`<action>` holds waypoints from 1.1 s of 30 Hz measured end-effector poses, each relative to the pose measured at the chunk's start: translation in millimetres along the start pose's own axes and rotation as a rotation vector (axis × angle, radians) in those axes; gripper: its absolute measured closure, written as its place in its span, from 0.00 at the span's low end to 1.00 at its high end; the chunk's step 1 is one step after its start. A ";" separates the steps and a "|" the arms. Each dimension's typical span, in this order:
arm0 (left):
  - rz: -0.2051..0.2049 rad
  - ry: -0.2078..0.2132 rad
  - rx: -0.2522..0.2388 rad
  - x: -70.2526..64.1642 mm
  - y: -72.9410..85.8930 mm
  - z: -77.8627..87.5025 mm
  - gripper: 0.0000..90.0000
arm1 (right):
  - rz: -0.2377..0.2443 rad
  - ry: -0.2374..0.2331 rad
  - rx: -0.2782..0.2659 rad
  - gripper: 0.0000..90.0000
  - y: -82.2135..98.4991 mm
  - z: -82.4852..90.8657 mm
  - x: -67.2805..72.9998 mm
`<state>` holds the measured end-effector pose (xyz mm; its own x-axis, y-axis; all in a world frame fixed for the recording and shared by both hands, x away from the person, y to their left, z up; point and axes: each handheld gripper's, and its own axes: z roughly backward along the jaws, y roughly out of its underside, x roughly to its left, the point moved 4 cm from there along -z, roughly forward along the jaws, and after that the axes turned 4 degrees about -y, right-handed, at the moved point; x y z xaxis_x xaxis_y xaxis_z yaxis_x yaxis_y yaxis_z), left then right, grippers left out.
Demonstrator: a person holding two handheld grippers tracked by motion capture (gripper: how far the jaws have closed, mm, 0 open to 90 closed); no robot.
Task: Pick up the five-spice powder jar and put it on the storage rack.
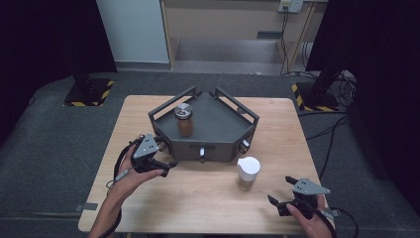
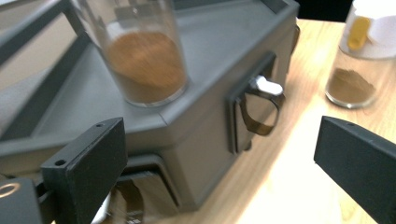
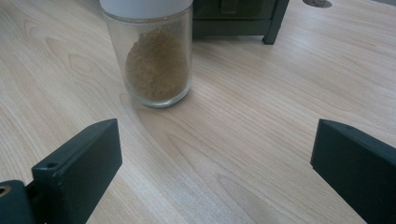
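Resting beside tray [image 1: 228, 130], left hand-held gripper [image 1: 166, 153] agape, right hand-held gripper [image 1: 282, 193] agape

This looks like a lab or test studio rather than a home. Black curtains [image 1: 44, 34] hang on both sides, and the floor is grey carpet [image 1: 44, 148]. Stand bases edged in yellow-and-black hazard tape [image 1: 89, 91] sit behind the plain wooden surface [image 1: 208, 198]. Cables [image 1: 329, 131] trail across the floor toward a wall socket [image 1: 290, 5] on a bare back wall.
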<state>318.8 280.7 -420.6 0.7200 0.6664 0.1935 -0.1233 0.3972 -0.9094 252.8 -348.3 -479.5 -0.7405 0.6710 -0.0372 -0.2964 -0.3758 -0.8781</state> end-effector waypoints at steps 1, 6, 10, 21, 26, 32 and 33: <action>0.002 0.000 0.001 -2.3 2.5 0.1 0.02 | 0.000 0.000 0.000 0.03 0.0 -0.1 0.1; 0.013 0.003 0.007 -12.8 12.3 3.3 0.02 | -0.001 0.003 0.000 0.03 0.5 0.0 -0.2; 0.022 -0.001 0.000 -20.7 18.1 9.0 0.03 | -0.001 0.004 0.001 0.03 0.9 -0.1 -0.3; 0.079 -0.013 -0.012 -35.3 37.3 25.6 0.03 | 0.014 0.008 0.008 0.03 0.1 -2.0 2.2; 0.076 -0.027 0.006 -44.5 43.8 34.5 0.03 | 0.015 0.010 0.002 0.03 0.0 -2.0 0.7; 0.079 -0.021 0.011 -50.3 43.5 35.3 0.03 | 0.020 0.013 0.007 0.03 -0.4 -3.1 2.2; 0.080 -0.023 0.011 -52.0 43.1 35.4 0.03 | 0.022 0.013 0.007 0.03 -0.4 -3.4 2.3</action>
<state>251.9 285.6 -456.9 0.6919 0.7103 0.1291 -0.1872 0.3492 -0.9182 253.2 -344.4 -480.9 -0.7391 0.6707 -0.0628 -0.2845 -0.3953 -0.8734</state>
